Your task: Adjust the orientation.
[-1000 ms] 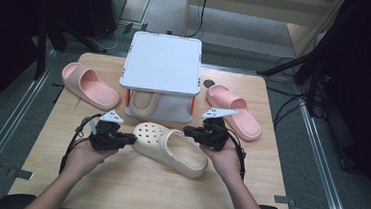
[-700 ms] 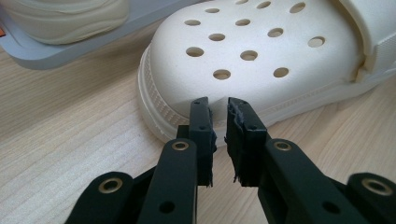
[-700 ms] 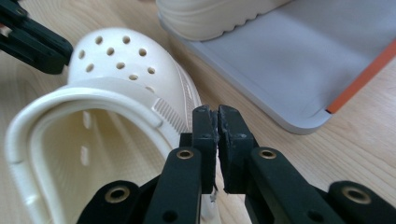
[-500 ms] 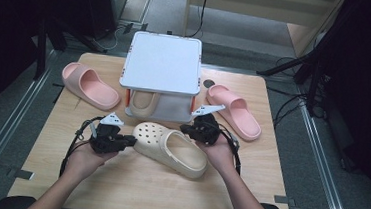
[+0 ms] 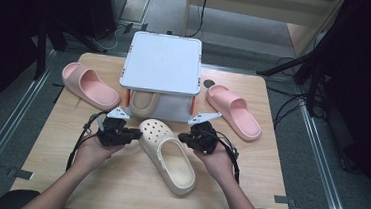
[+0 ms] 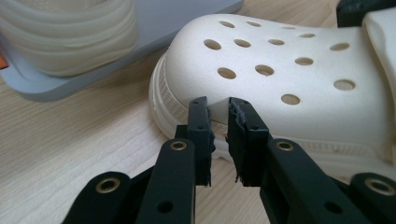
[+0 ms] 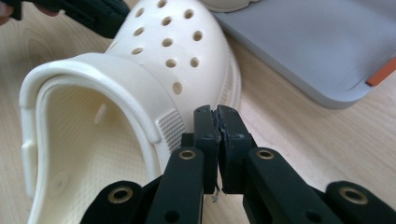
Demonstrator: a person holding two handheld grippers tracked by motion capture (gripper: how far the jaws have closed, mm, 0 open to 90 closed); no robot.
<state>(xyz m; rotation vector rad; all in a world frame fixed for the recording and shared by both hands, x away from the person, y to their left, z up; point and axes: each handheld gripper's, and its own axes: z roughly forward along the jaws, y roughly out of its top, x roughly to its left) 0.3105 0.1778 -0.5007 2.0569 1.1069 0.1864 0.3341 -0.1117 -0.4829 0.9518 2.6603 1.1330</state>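
Pressing its jaws fully together beside the strap hinge, the right gripper (image 7: 215, 112) holds nothing and sits just beside the cream perforated clog (image 5: 167, 155). The left gripper (image 6: 217, 103) keeps a narrow gap between its jaws, their tips against the clog's toe sole rim, grasping nothing. The clog lies on the wooden table (image 5: 117, 184), in front of a grey two-tier rack (image 5: 162, 70) sheltering a second cream clog (image 5: 143, 101), with pink slides (image 5: 90, 84) either side.
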